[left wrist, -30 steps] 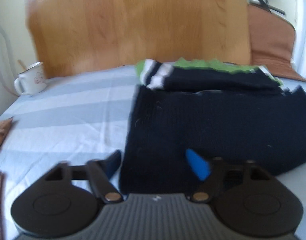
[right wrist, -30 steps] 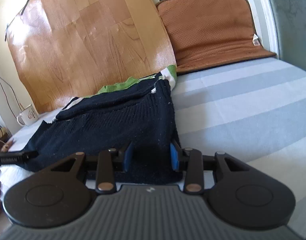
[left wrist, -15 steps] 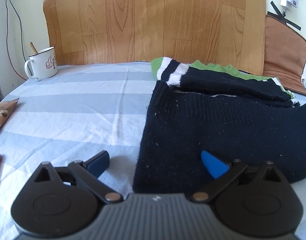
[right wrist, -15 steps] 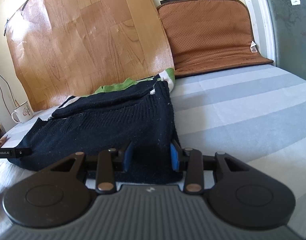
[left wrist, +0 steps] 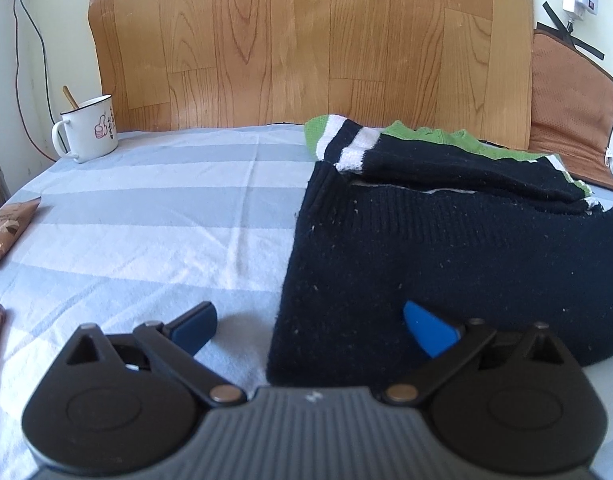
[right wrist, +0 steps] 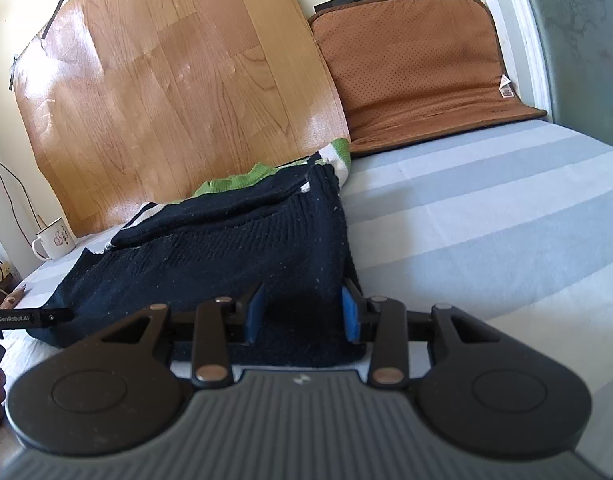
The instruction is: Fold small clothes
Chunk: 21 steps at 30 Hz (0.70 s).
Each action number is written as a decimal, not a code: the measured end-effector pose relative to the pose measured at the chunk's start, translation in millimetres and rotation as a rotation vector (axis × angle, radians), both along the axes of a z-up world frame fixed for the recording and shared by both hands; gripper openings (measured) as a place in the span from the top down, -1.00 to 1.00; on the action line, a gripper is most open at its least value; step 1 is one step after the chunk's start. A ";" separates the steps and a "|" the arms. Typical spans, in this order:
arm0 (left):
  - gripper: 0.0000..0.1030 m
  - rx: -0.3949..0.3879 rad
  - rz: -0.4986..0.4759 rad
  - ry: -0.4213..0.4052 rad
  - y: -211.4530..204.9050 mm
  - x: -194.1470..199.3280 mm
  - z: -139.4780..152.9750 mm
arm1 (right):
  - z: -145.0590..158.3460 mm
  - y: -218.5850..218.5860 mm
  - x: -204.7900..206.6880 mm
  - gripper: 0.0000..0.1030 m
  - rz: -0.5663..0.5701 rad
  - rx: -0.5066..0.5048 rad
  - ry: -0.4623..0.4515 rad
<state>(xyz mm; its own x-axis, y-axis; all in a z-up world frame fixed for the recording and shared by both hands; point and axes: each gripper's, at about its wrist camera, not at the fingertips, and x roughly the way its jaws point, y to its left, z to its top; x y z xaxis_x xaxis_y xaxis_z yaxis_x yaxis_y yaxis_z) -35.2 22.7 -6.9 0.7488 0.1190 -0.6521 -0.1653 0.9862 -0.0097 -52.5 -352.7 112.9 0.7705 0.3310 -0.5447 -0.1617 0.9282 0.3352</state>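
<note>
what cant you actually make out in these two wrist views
- Left wrist view: the near corner of the dark sweater is hidden behind the left gripper body.
- Left wrist view: the brown packet is cut off by the left edge.
- Right wrist view: whether the right gripper pads pinch the sweater hem; shadow hides it.

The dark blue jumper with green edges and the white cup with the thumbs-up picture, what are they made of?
The dark blue jumper with green edges looks like knitted wool or acrylic yarn: ribbed rows, fuzzy matt surface, pale lint specks. The white cup with the thumbs-up picture looks like enamelled metal: glossy white, thin dark rim. It could be ceramic.
</note>
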 end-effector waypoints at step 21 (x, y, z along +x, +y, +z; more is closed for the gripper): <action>-1.00 -0.027 0.013 -0.011 1.1 -2.9 0.3 | 8.0 1.2 -16.4 -0.40 0.012 0.007 -0.122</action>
<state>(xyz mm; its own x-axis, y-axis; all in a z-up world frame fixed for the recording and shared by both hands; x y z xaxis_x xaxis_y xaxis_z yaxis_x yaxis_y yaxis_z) -38.1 23.7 -6.6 0.7541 0.1113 -0.6472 -0.1779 0.9833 -0.0382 -68.9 -351.5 120.9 0.8272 0.3435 -0.4447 -0.2125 0.9238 0.3184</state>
